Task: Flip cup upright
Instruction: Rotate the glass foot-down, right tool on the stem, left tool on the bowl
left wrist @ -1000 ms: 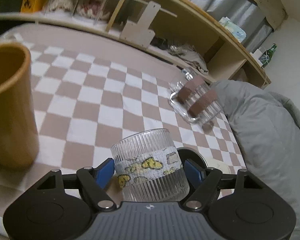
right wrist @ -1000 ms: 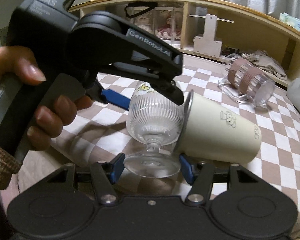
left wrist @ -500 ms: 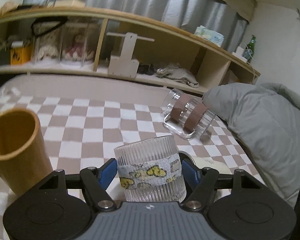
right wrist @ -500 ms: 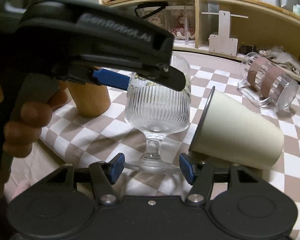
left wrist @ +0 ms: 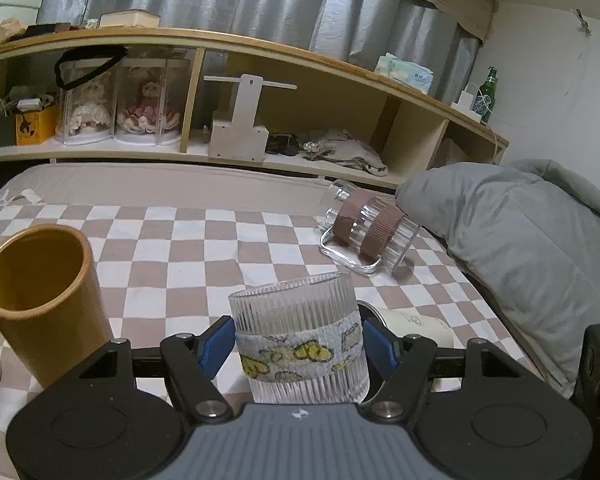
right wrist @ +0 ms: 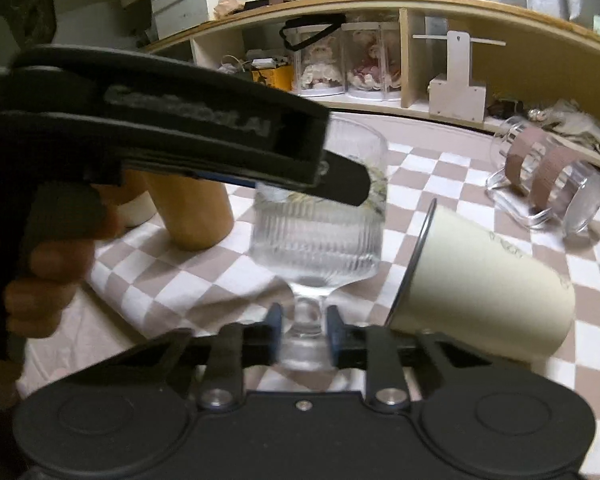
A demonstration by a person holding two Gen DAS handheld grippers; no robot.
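A: Where is the ribbed clear glass goblet with the yellow-patterned band [left wrist: 300, 340]?

B: Low and centre in the left wrist view, upright, between the blue pads of the left gripper [left wrist: 298, 350], whose jaws are clamped on its bowl.

A: And the right gripper [right wrist: 303, 334]?

B: At bottom centre of its view, jaws narrowed around the goblet's stem, the pads at or very near the glass; the frame is blurred.

A: What else lies nearby?

B: A cream cup [right wrist: 488, 280] on its side, right of the goblet on the checked cloth [left wrist: 172, 256]; a yellow-brown tumbler [left wrist: 40, 304] upright at left; a clear mug with brown bands [left wrist: 368, 232] tipped over, upper right.
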